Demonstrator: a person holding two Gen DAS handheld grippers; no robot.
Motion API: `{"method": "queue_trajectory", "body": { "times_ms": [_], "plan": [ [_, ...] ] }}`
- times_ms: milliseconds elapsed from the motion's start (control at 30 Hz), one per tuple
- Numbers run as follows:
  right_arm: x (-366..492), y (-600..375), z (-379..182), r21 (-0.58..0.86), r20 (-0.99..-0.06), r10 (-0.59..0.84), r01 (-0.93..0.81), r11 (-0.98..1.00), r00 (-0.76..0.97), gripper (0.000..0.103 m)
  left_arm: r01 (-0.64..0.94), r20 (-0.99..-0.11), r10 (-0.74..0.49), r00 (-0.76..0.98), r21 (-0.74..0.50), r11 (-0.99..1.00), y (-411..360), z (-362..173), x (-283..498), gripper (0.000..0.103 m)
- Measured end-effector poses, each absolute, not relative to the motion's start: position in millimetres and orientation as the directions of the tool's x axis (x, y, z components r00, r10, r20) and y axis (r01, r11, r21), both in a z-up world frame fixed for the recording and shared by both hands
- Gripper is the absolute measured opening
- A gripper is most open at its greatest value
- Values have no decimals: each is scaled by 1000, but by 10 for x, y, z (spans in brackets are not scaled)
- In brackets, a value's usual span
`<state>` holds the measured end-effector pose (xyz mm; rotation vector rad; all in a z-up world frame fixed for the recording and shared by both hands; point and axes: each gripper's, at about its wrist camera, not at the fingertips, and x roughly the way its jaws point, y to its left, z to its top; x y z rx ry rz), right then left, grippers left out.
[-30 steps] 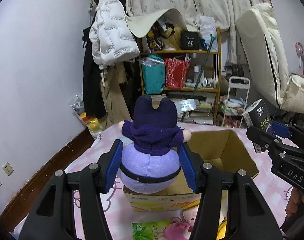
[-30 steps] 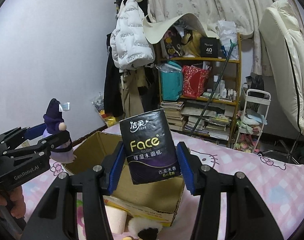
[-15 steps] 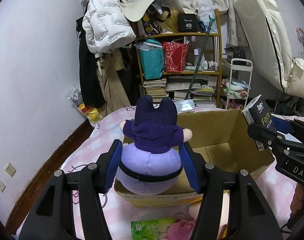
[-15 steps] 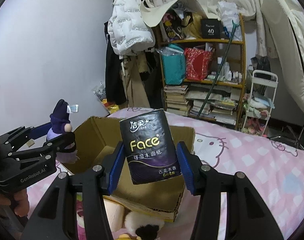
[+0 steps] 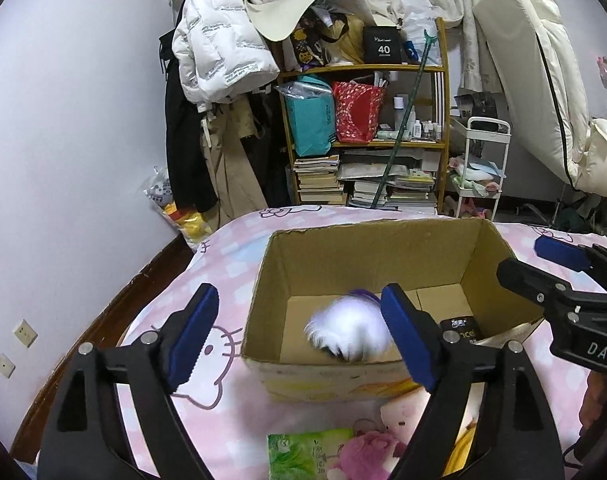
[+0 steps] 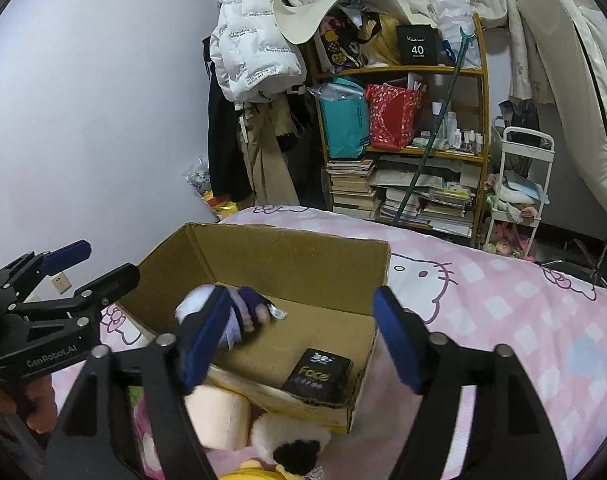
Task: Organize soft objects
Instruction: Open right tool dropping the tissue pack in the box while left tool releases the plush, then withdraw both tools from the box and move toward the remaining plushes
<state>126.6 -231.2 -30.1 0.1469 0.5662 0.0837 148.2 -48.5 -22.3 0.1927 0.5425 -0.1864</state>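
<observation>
An open cardboard box [image 5: 367, 229] [image 6: 287, 237] stands on the pink bed. A purple and white plush [image 5: 345, 330] [image 6: 245, 307] lies inside it at the left, blurred in the left wrist view. A black Face tissue pack [image 5: 459, 328] [image 6: 317, 374] lies flat at the box's right end. My left gripper [image 5: 299, 340] [image 6: 93, 264] hovers over the box's near edge, its jaws opening, with the plush below and free of the pads. My right gripper [image 6: 299, 338] [image 5: 533, 260] hangs over the right end, its jaws opening, nothing between them.
In front of the box lie a green tissue pack [image 5: 303, 456], a pink plush [image 5: 367, 454], a cream roll [image 6: 219, 416] and a black and white plush [image 6: 291, 440]. Beyond the bed stand a crowded shelf [image 5: 363, 128], hung coats [image 5: 215, 52] and a white cart [image 5: 481, 168].
Both grippers have let go. The purple plush dropped from the left jaws into the box, and the tissue pack dropped from the right jaws onto the box floor. Both views tilted down a little.
</observation>
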Motion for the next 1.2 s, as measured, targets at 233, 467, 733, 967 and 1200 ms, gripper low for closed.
{"method": "queue_trajectory", "body": {
  "times_ms": [233, 467, 733, 967, 1200],
  "plan": [
    [1128, -2266, -191, 157, -520, 120, -43, 987, 846, 95, 194, -501, -109, 859, 120, 974, -305, -67, 1248, 98],
    [899, -2157, -74, 126, -515, 104, -45, 991, 851, 101, 208, -521, -112, 846, 130, 969, -234, -25, 1042, 101],
    [655, -2086, -33, 114, -530, 84, -28, 993, 844, 102, 213, -574, -109, 812, 116, 970, -205, 30, 786, 101],
    [432, -2096, -32, 130, -549, 75, -3, 992, 833, 102, 209, -602, -100, 792, 114, 971, -153, 29, 629, 101],
    [317, -2078, -123, 132, -596, 77, 3, 991, 799, 102, 229, -635, -103, 765, 119, 966, -146, -56, 597, 101]
  ]
}}
